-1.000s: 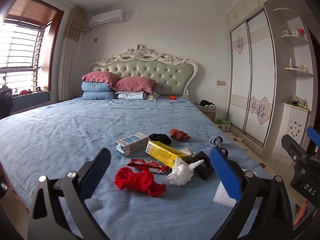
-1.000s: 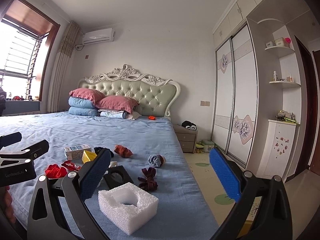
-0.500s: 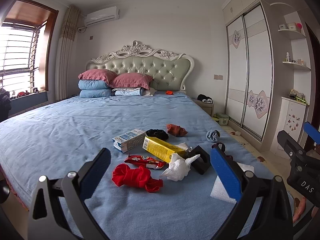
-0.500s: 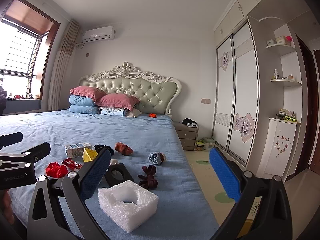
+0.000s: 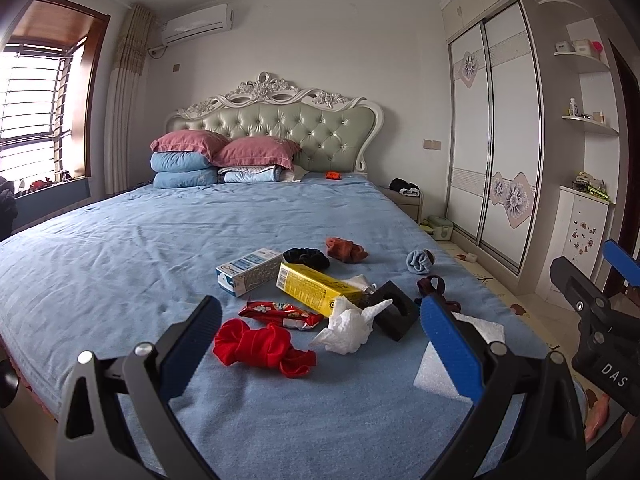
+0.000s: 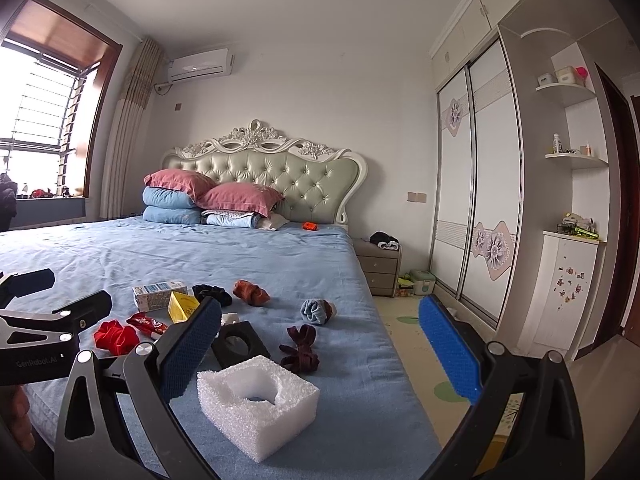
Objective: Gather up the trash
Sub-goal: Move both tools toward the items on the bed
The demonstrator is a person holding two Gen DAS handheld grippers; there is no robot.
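Jaws of both grippers stand apart, empty; the right gripper (image 6: 320,344) is nearer the white foam block (image 6: 258,402), lower centre, than the left gripper (image 5: 320,344).

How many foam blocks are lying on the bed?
2. The white foam block sits nearest the foot edge, before the right gripper. The black foam block lies just behind it, toward the crumpled tissue. Others may be hidden.
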